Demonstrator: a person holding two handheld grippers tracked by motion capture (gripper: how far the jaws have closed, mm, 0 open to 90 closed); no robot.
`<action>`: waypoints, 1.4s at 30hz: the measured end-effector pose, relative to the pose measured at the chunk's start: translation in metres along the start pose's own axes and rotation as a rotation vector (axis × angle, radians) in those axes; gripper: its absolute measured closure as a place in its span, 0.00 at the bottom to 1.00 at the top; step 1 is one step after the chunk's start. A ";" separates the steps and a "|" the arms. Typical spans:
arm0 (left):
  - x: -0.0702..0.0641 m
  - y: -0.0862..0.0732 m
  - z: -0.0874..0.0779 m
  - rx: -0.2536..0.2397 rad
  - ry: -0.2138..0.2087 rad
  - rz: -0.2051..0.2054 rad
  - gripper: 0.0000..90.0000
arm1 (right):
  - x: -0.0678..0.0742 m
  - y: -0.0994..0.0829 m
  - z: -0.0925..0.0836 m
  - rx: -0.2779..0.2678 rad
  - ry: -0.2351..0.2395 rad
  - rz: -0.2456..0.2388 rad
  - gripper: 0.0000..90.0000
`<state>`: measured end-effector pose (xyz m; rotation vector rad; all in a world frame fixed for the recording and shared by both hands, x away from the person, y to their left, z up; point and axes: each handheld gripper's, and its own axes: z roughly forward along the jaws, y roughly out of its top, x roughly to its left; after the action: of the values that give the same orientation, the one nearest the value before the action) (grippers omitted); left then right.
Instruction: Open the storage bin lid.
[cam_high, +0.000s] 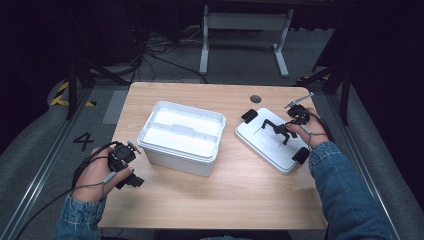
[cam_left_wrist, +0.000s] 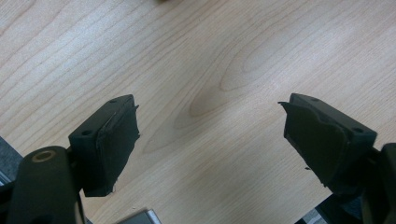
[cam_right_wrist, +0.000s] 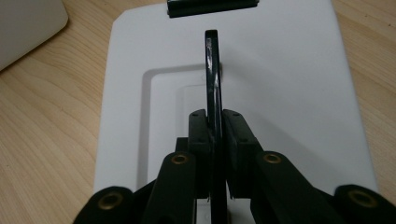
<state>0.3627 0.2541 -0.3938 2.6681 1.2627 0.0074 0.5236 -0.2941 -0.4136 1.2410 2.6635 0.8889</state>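
- Lid (cam_high: 272, 142) of white plastic lies flat on the right part of the table (cam_high: 200, 200), just right of the open white box (cam_high: 181, 136), with a small gap between them.
- Handle (cam_right_wrist: 214, 84) of the lid is a thin black bar that stands up on its edge, and the right gripper (cam_high: 281, 131) is clamped on it, one pad pressing on each side, as the right gripper view shows.
- Long axis of the handle runs straight away from the right gripper toward the far black clip (cam_right_wrist: 212, 6). The jaws therefore grasp it across its thin side, which looks to me like a good hold for lifting.
- Box lies to the left of the held lid, so I judge that the coming move is a lift and then a carry to the left, keeping the lid level above the rim.
- Left gripper (cam_high: 131, 170) is at the near left of the table, close to the near left corner of the box. Its jaws are spread wide with only bare wood between them, so it holds nothing.
- Right hand (cam_high: 305, 131) is clearly the nearer one to the lid; the left one is nearer to the box.
- Writing: a dark number 4 (cam_high: 83, 141) is marked on the floor left of the table. I can read no brand or label on the box or the lid.
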 end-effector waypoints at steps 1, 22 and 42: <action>0.000 0.000 0.000 0.000 0.000 -0.003 0.21 | 0.000 0.000 0.000 -0.002 -0.002 0.005 0.92; 0.000 0.002 0.001 -0.002 -0.001 0.006 0.21 | 0.013 0.007 -0.020 -0.128 -0.110 -0.027 0.54; -0.001 -0.001 0.000 -0.002 -0.007 -0.009 0.21 | 0.101 -0.003 -0.050 -0.154 0.021 -0.154 0.53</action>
<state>0.3611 0.2535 -0.3937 2.6584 1.2717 -0.0022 0.4394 -0.2466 -0.3567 0.9846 2.6062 1.0643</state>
